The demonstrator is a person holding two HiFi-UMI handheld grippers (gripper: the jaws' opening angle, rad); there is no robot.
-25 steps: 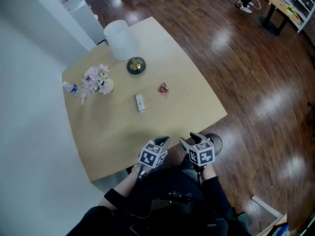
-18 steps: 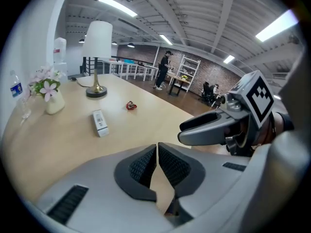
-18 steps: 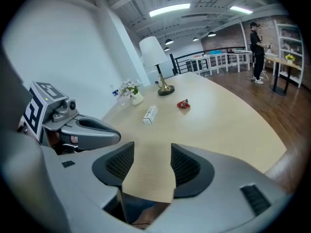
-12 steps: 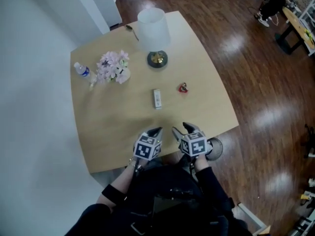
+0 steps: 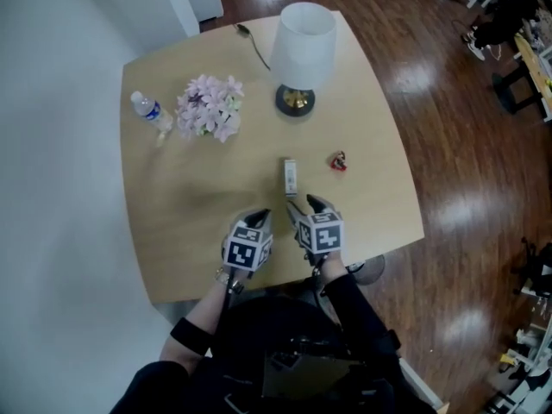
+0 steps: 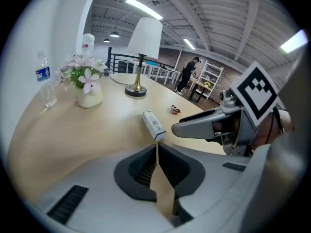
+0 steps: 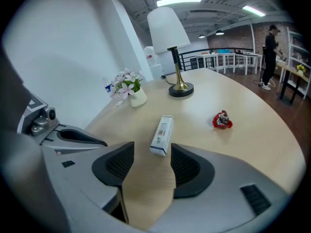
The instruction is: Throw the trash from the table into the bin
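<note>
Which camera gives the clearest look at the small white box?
The right gripper view: the white box lies large and close, printed top visible. The left gripper view shows the box smaller and angled; in the head view the box is tiny.

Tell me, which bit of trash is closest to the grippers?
The long white box, right before the right gripper. The red wrapper lies farther right.

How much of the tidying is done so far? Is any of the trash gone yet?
Nothing looks done yet. The small white box and the red wrapper both lie on the table. In hand: nothing. The right hand-held gripper is open with its tips at the box's near end; the left hand-held gripper is shut and empty. Left to do: pick up both pieces and bin them.
</note>
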